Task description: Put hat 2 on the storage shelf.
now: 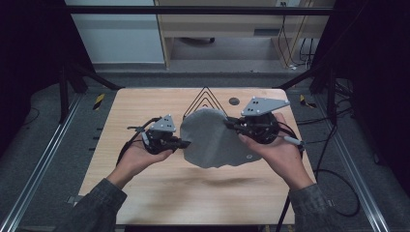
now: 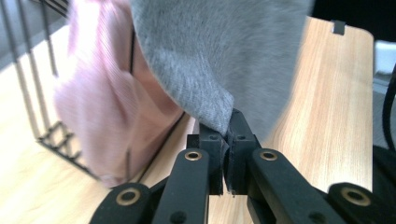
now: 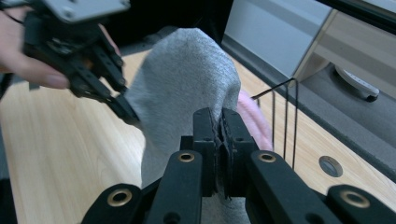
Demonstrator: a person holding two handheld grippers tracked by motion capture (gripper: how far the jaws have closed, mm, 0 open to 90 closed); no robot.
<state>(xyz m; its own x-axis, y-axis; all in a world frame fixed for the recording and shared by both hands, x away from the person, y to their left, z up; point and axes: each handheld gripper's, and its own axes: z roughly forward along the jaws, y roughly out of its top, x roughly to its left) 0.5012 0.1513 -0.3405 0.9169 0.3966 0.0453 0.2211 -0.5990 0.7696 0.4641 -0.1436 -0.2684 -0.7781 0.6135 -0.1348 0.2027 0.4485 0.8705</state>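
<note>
A grey cloth (image 1: 212, 137) hangs spread in the air above the wooden table (image 1: 145, 188), held at two edges. My left gripper (image 1: 185, 143) is shut on its left edge; in the left gripper view the jaws (image 2: 226, 127) pinch a corner of the grey cloth (image 2: 210, 56). My right gripper (image 1: 228, 123) is shut on the cloth's upper right edge, and its view shows the jaws (image 3: 218, 117) clamped on the grey cloth (image 3: 187, 79). The left gripper (image 3: 128, 112) also appears there, farther off. A pink cloth (image 2: 102, 116) lies behind the grey one, draped by a black wire rack (image 2: 28, 93).
The black wire rack (image 1: 205, 99) stands at the table's far middle, partly hidden by the grey cloth. A round dark grommet (image 1: 234, 101) sits in the tabletop beside it. Cables trail off the table's right side. Metal rails run along both sides on the floor.
</note>
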